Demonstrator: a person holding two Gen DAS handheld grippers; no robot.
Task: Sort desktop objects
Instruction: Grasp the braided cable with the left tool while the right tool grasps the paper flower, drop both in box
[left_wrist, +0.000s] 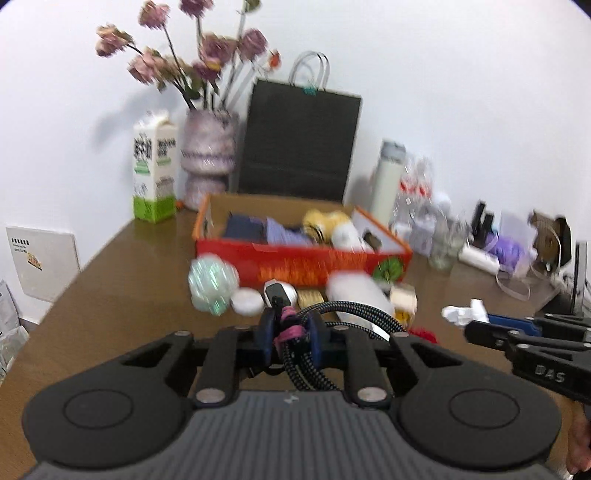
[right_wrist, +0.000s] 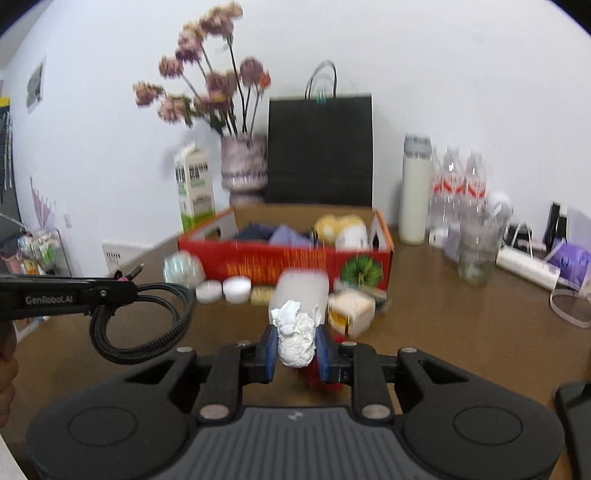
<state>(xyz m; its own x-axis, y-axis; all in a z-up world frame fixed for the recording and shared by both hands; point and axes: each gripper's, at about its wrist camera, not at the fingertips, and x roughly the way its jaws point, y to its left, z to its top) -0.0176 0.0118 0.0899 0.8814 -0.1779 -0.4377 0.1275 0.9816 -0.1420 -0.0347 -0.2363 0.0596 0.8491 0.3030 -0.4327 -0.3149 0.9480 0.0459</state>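
Note:
My left gripper (left_wrist: 291, 334) is shut on a coiled black braided cable (left_wrist: 354, 314) bound with a pink tie, held above the brown table (left_wrist: 122, 295). The same cable (right_wrist: 144, 325) hangs in a loop at the left of the right wrist view. My right gripper (right_wrist: 295, 345) is shut on a crumpled white paper ball (right_wrist: 297, 338), which also shows at the right of the left wrist view (left_wrist: 465, 314). Ahead stands an open red cardboard box (left_wrist: 295, 258) (right_wrist: 288, 262) that holds dark and purple cloth and yellow and white items.
In front of the box lie a shiny green ball (left_wrist: 212, 284), white round tealights (right_wrist: 236, 288), a white cylinder (left_wrist: 358, 295) and a small cream box (right_wrist: 351, 308). A milk carton (left_wrist: 153, 170), flower vase (left_wrist: 208, 155), black paper bag (left_wrist: 299, 140), thermos (right_wrist: 415, 192) and bottles (right_wrist: 458, 184) line the wall.

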